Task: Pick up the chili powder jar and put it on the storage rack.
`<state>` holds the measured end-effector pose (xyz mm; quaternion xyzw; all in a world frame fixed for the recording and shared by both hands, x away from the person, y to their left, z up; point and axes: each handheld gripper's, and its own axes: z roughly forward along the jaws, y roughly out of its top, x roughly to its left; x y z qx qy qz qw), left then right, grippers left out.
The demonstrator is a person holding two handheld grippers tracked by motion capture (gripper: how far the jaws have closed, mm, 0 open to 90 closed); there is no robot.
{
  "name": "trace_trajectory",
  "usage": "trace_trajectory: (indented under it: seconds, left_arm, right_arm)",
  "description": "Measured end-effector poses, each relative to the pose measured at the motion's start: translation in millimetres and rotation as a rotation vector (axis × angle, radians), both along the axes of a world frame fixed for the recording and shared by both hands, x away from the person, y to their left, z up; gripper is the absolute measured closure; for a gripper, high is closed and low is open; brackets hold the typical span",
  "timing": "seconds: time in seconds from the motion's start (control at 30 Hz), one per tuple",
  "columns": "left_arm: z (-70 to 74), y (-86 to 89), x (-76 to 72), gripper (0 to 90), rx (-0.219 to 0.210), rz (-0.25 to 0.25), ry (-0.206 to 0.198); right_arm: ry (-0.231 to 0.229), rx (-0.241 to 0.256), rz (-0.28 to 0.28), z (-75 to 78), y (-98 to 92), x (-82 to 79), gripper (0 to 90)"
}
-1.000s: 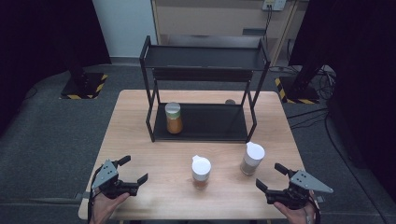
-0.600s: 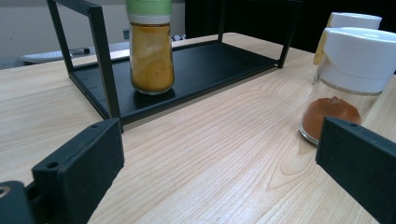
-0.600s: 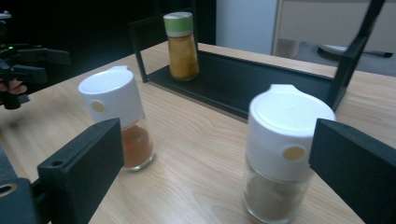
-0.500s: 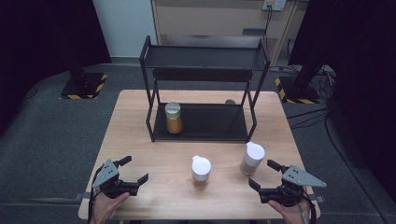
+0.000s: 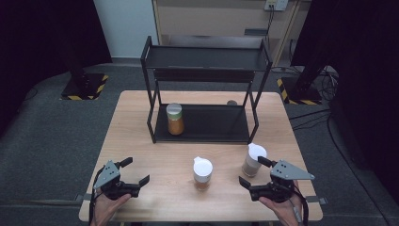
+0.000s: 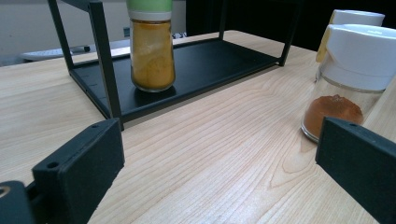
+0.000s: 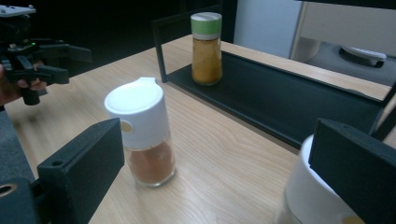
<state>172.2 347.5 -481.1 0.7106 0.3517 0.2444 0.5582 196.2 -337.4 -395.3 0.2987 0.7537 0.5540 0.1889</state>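
A black two-tier rack (image 5: 211, 125) stands at the back of the wooden table (image 5: 136, 132). On its lower shelf, at the left, is a green-lidded jar of yellow powder (image 5: 174, 119) (image 6: 152, 51) (image 7: 206, 49). In front of the rack stand two white-capped jars: a middle one with reddish powder (image 5: 203, 173) (image 6: 352, 70) (image 7: 144, 135) and a right one with pale brown powder (image 5: 254, 159) (image 7: 308, 200). My right gripper (image 5: 251, 170) (image 7: 217, 177) is open, its far jaw right beside the right jar. My left gripper (image 5: 136, 170) (image 6: 219, 172) is open at the near left, holding nothing.
The rack's top shelf (image 5: 207, 59) is bare. A small dark round object (image 5: 231, 102) lies on the table behind the rack. Bare wood lies between the two grippers. Beyond the table are grey floor and a cabinet (image 5: 221, 19).
My right gripper has moved left and slightly forward, closing in on the right jar. The left gripper and the jars have stayed put.
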Motion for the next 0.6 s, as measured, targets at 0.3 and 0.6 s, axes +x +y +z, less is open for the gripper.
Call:
trace_trajectory:
  seconds: [0.3, 0.6]
  left_arm:
    - [0.1, -0.2, 0.7, 0.0, 0.004, -0.001, 0.003]
    - [0.2, 0.0, 0.5, 0.0, 0.005, 0.0, 0.002]
  right_arm:
    - [0.015, -0.012, 0.047, 4.1, 19.7, 10.0, 4.0]
    - [0.026, -0.01, 0.083, 4.1, 36.5, 20.6, 4.0]
